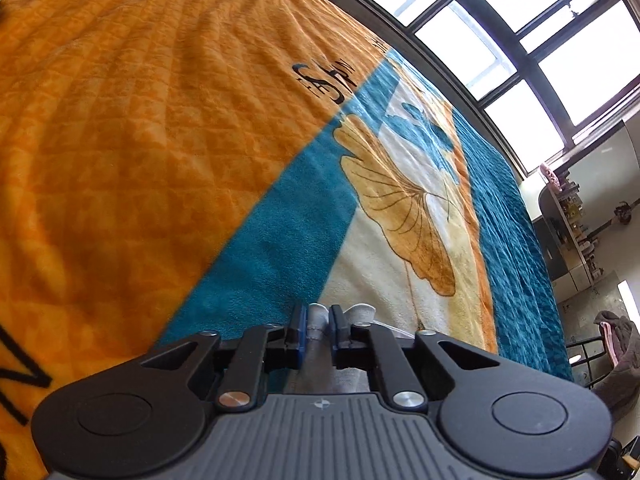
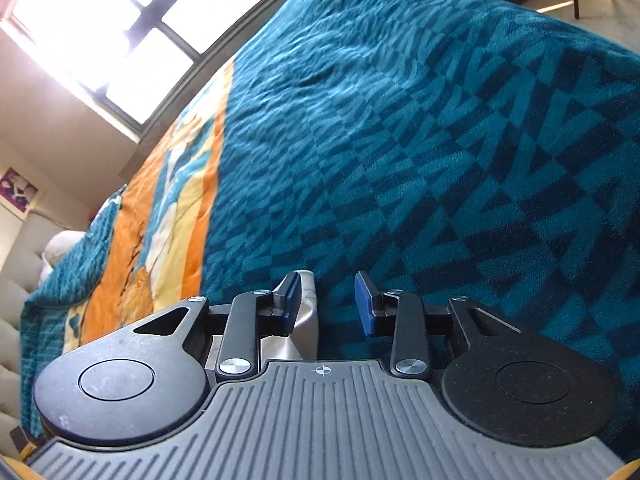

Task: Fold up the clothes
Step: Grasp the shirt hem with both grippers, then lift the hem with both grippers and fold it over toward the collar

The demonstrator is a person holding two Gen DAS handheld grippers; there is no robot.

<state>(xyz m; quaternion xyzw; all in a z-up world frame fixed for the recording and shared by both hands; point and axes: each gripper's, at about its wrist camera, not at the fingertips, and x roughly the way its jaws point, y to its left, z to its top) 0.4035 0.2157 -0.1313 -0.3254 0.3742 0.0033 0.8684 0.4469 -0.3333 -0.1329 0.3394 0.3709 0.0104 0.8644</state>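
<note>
Left gripper (image 1: 317, 326) is clamped on the grey garment (image 1: 318, 320) above the blanket (image 1: 120, 160). Right gripper (image 2: 326, 300) stands open, cloth against only its left pad. Risk: one-sided hold lets the garment sag and fold crooked

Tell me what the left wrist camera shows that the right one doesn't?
Left only: the left claw shut on pale grey cloth, black lettering on the orange blanket area, and cluttered shelves.
Right only: the right claw open, pale fabric against one finger, and a padded headboard.
Both: the teal-and-orange blanket and the big window.
</note>
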